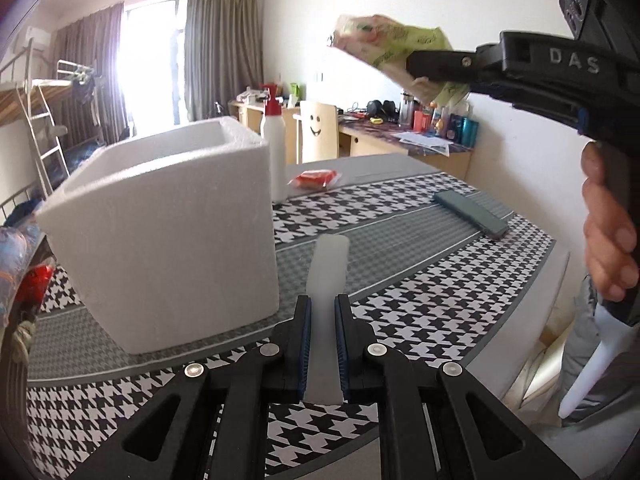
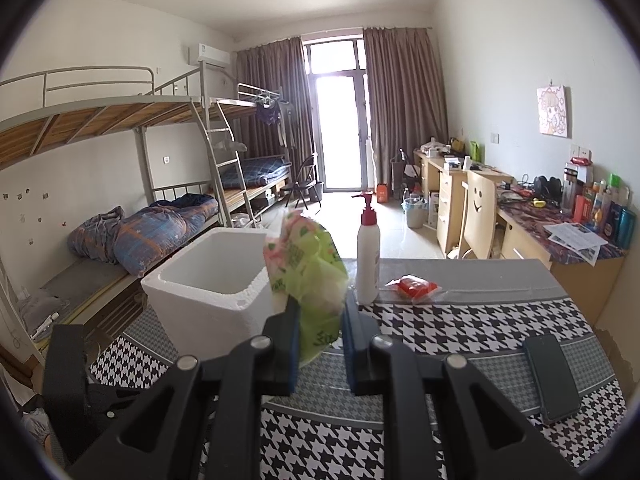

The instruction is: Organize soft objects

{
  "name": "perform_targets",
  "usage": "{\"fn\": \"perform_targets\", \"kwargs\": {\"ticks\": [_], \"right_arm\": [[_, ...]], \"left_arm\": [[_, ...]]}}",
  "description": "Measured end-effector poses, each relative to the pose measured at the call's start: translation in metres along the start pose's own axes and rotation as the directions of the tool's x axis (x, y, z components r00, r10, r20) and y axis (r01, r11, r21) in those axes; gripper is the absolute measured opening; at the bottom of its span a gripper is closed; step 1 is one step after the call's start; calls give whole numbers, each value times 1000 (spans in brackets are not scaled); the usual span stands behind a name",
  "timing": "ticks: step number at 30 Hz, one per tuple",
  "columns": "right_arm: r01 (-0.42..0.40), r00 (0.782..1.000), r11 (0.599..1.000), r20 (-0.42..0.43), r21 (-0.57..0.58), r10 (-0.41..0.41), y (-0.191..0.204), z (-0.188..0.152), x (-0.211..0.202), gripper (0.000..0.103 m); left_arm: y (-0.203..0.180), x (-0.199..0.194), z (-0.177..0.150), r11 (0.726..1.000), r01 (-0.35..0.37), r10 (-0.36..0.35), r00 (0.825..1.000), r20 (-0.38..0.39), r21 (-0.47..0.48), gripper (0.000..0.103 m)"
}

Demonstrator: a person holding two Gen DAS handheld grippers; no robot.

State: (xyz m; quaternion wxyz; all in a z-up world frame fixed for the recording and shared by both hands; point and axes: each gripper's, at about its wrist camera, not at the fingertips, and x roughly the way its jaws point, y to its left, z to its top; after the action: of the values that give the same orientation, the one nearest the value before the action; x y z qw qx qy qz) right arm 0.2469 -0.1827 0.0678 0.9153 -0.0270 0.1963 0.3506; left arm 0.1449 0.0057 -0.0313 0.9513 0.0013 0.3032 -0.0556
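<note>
Dorm room — bunk beds (image 2: 120,128), desks (image 2: 472,196), curtains (image 2: 404,112)

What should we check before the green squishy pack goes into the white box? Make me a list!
1. Right gripper holds the green tissue pack firmly: ok, the fingers pinch its lower end and it is up in the air.
2. Foam box is open on top: ok, no lid on it.
3. Room inside the box: cannot tell, the bottom is hidden.
4. Path to the box is free: ok, the pump bottle stands on the far side of the pack, away from the box.
5. Left gripper is out of the way: ok, it sits low beside the box, shut on a white strip.
</note>
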Motion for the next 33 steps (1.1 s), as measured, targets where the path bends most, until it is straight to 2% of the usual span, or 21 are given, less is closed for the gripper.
{"fn": "perform_targets", "kwargs": {"ticks": [13,33], "right_arm": [[-3,1000,1000,16,-7,3,4,4,-2,21],[-16,999,1000,29,-19,17,9,10,-1,21]], "left_arm": [[10,-42,19,1000,-7,7,994,111,0,13],[25,-72,45,998,-51,54,973,223,-21,13]]}}
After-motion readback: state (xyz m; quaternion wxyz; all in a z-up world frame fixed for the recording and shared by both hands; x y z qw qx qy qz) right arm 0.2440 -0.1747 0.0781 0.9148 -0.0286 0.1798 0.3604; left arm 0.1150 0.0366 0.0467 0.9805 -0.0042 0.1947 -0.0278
